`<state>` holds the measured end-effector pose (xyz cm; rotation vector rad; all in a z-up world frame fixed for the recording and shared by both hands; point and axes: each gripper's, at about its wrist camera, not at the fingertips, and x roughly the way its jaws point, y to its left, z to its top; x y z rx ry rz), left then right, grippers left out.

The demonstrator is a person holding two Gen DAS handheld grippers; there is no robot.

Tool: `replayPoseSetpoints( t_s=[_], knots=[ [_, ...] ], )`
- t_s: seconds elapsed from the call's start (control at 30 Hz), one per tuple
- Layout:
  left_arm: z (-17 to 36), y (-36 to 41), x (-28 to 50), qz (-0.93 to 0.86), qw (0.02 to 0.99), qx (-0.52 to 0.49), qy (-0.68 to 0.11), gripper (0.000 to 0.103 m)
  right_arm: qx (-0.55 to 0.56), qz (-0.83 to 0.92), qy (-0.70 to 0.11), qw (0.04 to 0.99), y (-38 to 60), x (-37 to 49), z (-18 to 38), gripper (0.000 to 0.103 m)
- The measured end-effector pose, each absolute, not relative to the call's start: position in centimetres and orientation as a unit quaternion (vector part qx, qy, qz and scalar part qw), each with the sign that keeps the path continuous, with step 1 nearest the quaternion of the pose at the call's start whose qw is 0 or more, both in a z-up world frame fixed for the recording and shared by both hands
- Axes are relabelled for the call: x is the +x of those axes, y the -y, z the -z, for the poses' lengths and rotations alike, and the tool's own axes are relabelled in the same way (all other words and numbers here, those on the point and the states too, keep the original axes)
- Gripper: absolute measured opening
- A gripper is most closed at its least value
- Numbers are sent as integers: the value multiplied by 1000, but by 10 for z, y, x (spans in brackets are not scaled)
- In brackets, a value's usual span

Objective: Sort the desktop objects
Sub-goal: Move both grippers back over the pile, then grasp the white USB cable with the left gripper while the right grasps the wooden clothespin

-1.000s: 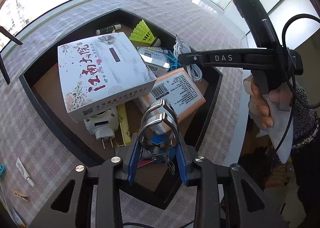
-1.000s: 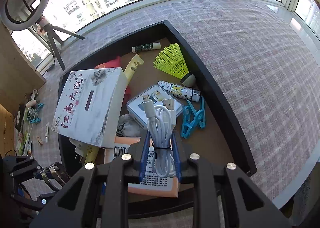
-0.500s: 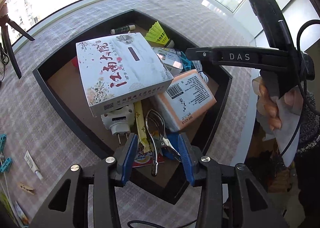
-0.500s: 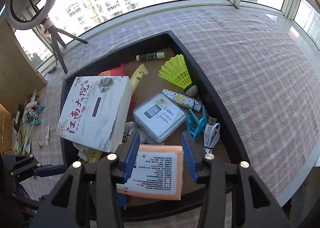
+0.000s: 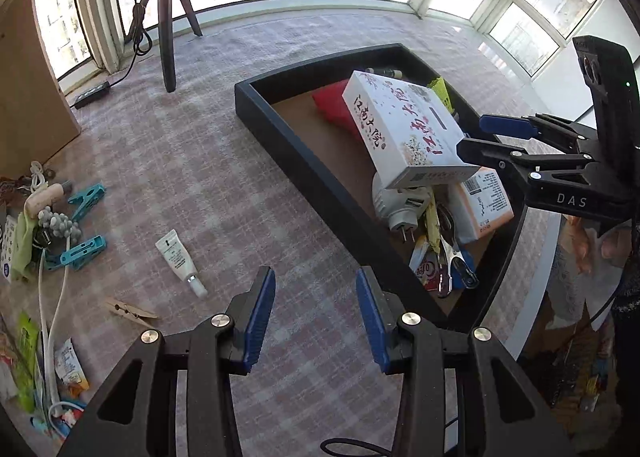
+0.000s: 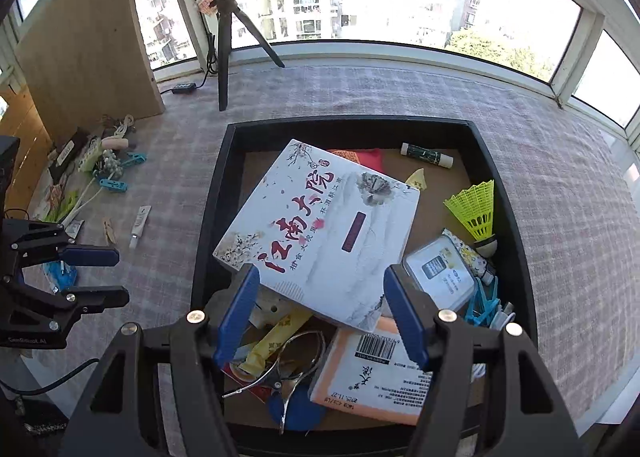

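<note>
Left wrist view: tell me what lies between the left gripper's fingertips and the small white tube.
Only bare checked tablecloth separates the left gripper from the white tube.

One black tray (image 6: 208,217) sits on the surface (image 6: 560,185). In it are one big white box (image 6: 320,233), one orange pack (image 6: 380,373), one yellow shuttlecock (image 6: 476,209), one clear case (image 6: 440,273), one metal clip (image 6: 288,373) and one white plug (image 5: 400,209). Outside the tray lie one small white tube (image 5: 180,261), one wooden peg (image 5: 128,309) and two blue pegs (image 5: 86,197).
</note>
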<state>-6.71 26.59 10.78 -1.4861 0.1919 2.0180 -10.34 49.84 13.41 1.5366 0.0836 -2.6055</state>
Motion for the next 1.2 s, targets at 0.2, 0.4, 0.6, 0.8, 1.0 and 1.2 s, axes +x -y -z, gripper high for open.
replayPoseSetpoints(
  t_s=[0.2, 0.4, 0.6, 0.8, 1.0, 1.2],
  knots=[
    [-93, -167, -79, -786, 224, -575, -37, 40, 511, 853, -12, 107, -451, -122, -134, 64],
    [-81, -64, -68, -798, 139, -586, 9, 40, 527, 831, -3, 178, -387, -138, -119, 63],
    [-73, 16, -41, -801, 67, -592, 62, 40, 540, 805, -46, 240, -316, -144, -101, 58],
    [-61, 63, -16, -796, 19, -594, 120, 38, 551, 783, -95, 271, -262, -149, -84, 52],
    [-45, 64, -1, -784, 21, -604, 143, 38, 559, 768, -124, 287, -234, -155, -67, 44],
    [-32, 57, -7, -777, 23, -608, 161, 38, 570, 757, -133, 291, -222, -163, -54, 36]
  ],
)
